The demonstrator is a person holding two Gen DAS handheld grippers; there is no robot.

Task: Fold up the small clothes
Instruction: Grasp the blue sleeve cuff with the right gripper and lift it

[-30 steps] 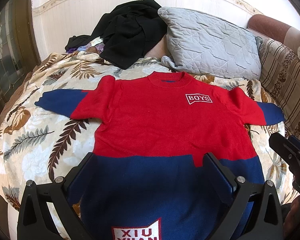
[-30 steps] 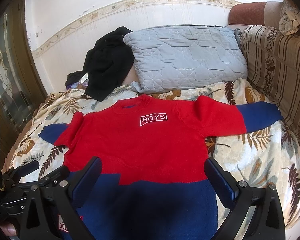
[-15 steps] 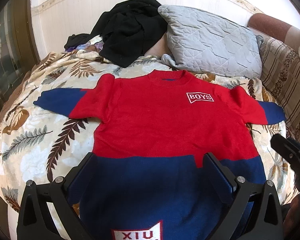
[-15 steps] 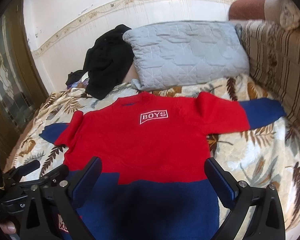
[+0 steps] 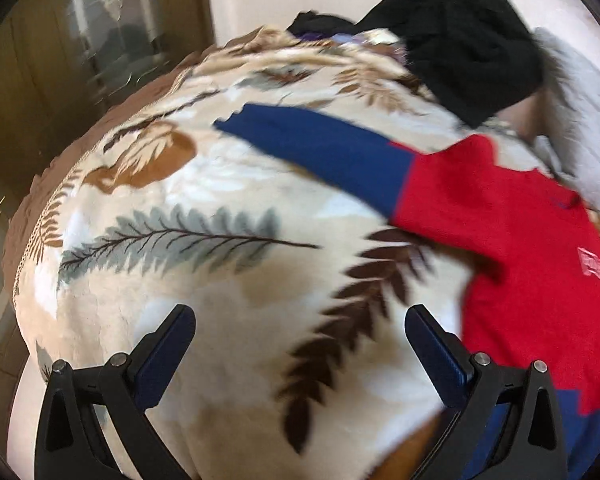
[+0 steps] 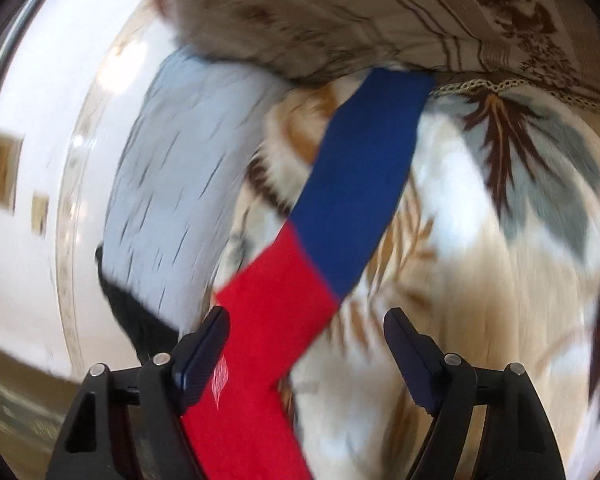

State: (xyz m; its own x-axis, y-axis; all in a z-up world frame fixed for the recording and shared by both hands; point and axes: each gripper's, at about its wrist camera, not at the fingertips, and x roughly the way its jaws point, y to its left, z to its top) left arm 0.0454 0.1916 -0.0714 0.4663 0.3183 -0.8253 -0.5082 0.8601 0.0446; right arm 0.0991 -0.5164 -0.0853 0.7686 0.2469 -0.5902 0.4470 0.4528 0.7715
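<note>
Sweater (image 5: 520, 240): red body and upper sleeves, navy blue lower sleeves and hem band, small white chest patch. Bed cover (image 5: 220, 280): cream ground with printed fern leaves in grey-blue, dark brown and tan. Pillow (image 6: 172, 168): pale grey, quilted stitch pattern. Piled garment (image 5: 468, 52): black. Sofa side (image 6: 380, 12): beige with brown stripes and brown floral print. Left tool (image 5: 300, 340) and right tool (image 6: 306, 340): black frames, dark blue pads

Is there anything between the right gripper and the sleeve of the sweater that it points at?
Nothing visible. In the right wrist view the right gripper has its jaws closing, not yet on anything, and the red and blue sleeve lies flat on the leaf-patterned blanket straight ahead. The grey pillow lies off to one side.
</note>
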